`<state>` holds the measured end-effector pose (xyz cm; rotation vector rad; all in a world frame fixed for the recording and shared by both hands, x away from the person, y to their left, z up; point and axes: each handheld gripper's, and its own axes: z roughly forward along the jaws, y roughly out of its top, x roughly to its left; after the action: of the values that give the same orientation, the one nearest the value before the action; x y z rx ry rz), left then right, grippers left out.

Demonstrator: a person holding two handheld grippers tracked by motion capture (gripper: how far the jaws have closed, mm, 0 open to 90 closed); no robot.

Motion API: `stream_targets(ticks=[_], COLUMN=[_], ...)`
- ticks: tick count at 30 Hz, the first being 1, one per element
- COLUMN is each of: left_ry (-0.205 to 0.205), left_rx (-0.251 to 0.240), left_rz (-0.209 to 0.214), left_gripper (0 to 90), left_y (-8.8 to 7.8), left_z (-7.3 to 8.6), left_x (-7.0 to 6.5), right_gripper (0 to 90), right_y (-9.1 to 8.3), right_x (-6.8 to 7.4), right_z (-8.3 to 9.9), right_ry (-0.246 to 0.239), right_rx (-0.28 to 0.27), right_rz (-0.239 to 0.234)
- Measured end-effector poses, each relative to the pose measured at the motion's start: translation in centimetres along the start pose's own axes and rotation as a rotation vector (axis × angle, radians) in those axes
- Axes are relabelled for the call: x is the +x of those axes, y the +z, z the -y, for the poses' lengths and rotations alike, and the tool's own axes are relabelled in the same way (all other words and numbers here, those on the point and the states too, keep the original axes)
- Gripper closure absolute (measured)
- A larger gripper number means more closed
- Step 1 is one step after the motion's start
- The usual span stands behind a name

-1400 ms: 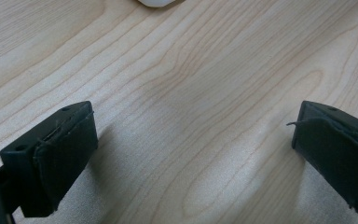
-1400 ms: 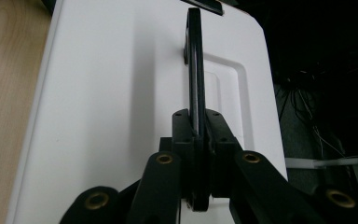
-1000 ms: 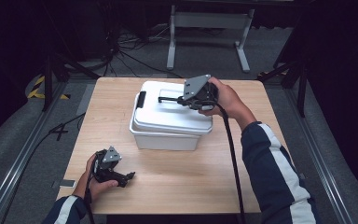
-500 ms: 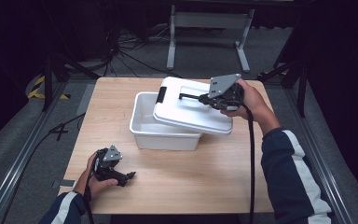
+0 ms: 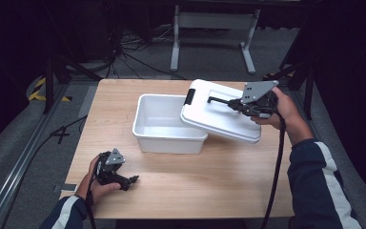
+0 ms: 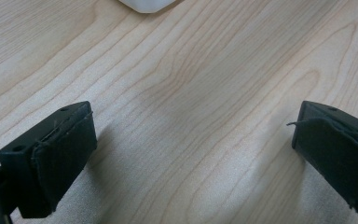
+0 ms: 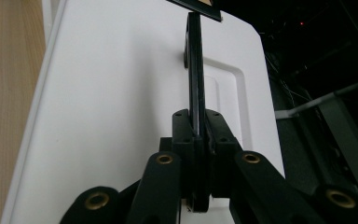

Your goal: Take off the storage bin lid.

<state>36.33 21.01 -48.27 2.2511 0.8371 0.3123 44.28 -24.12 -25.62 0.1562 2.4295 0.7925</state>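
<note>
**Lifting lid clear of bin**

Holding the white lid (image 5: 221, 116) by its black handle (image 5: 219, 100), right gripper (image 5: 240, 106) is clamped tight on it. Lid tilts, overlapping the right rim of the open white bin (image 5: 164, 125). Left gripper (image 5: 128, 181), jaws spread and holding nothing, rests on the table (image 5: 209, 181) near the bin's front-left corner.

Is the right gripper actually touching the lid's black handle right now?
Touching. In the right gripper view the right gripper has its jaws closed on the black handle of the white lid, no gap showing between them.
</note>
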Motion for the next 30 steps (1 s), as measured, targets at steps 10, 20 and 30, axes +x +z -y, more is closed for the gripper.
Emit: stream_targets(ticks=[10,20,30], left_ry=[0.004,0.001,0.002], left_rx=[0.003,0.005,0.004], left_rz=[-0.003,-0.001,-0.002], left_gripper=[0.3,0.5,0.5], left_y=[0.0,-0.1,0.0], left_z=[0.0,0.0,0.0], left_x=[0.0,0.0,0.0], right_gripper=[84.6,84.6,84.6], right_y=[-1.3,-2.9,-3.7], right_x=[-0.2,0.0,0.5], right_z=[3.2,6.3,9.2], right_ry=[0.059,0.133,0.182], right_rx=[0.026,0.031,0.068], right_rz=[0.026,0.048,0.078])
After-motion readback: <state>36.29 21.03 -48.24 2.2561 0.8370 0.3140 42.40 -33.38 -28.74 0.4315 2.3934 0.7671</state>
